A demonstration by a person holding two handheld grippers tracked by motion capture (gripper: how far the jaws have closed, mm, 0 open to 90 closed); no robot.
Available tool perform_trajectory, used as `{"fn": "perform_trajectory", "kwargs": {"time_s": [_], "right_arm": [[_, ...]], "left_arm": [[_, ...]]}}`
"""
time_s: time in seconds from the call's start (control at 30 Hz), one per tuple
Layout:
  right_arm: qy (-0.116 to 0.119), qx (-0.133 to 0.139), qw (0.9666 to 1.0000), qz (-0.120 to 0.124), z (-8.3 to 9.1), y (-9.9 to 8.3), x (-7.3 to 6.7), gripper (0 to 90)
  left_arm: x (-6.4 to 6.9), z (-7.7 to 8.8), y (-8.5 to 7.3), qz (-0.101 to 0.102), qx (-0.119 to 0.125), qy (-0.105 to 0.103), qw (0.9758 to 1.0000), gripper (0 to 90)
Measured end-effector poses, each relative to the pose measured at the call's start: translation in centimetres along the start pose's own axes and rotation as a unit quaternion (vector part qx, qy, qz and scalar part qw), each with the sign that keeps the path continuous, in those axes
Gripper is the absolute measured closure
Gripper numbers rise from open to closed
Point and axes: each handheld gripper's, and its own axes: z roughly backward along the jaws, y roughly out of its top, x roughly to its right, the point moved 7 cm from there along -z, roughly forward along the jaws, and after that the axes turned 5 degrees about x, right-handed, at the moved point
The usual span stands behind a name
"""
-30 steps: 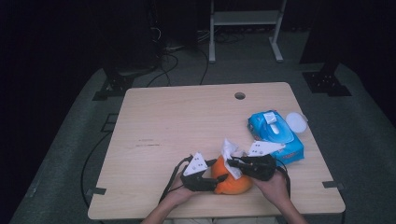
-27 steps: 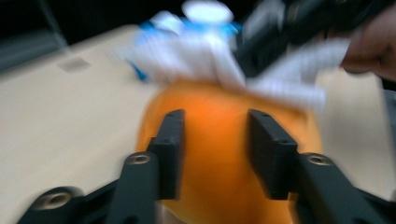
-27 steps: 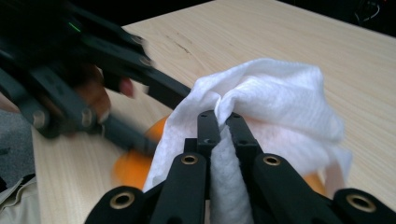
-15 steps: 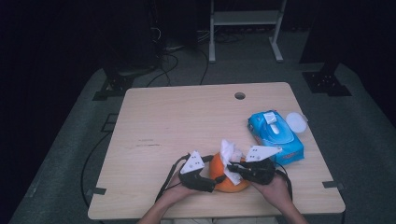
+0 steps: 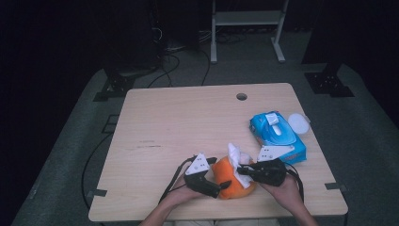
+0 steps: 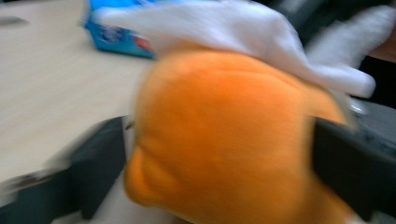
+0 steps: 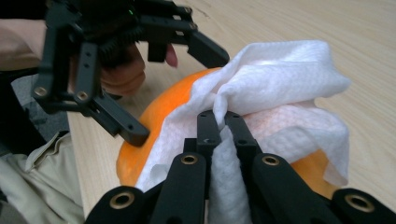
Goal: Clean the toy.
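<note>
A round orange thing (image 5: 229, 184) (image 6: 224, 140) lies near the table's front edge with a white wipe (image 5: 235, 155) (image 7: 280, 93) draped over its top. My right gripper (image 5: 241, 168) (image 7: 219, 116) is shut on a bunched fold of the wipe and holds it against the orange surface. From the left, my left gripper (image 5: 220, 173) (image 6: 215, 158) straddles the orange thing. Its jaws have just been opening, and the orange thing sits between them with a thin gap at one pad. The right gripper view shows its two black fingers (image 7: 135, 133) beside the orange thing (image 7: 140, 121).
A blue wipes packet (image 5: 277, 136) (image 6: 116, 37) lies to the right of the hands, with a round white lid (image 5: 299, 123) behind it. The wooden table (image 5: 188, 127) has a cable hole (image 5: 242, 96) near its far edge. Cables trail off the front-left edge.
The left gripper's jaws stand wider around the orange thing than a second ago. The right gripper and the wipe have kept still.
</note>
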Motion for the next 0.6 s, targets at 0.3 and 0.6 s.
{"fn": "perform_trajectory", "kwargs": {"time_s": [0.3,0.6], "right_arm": [[-0.004,0.037,0.9990,0.025,-1.8,2.6,-1.8,85.6],[-0.047,0.041,0.9978,-0.022,-1.1,1.0,1.9,85.7]], "left_arm": [[-0.2,1.8,1.5,-0.087,-0.029,0.066,0.9936,40.8],[-0.9,1.2,1.1,-0.026,0.001,0.063,0.9977,11.3]]}}
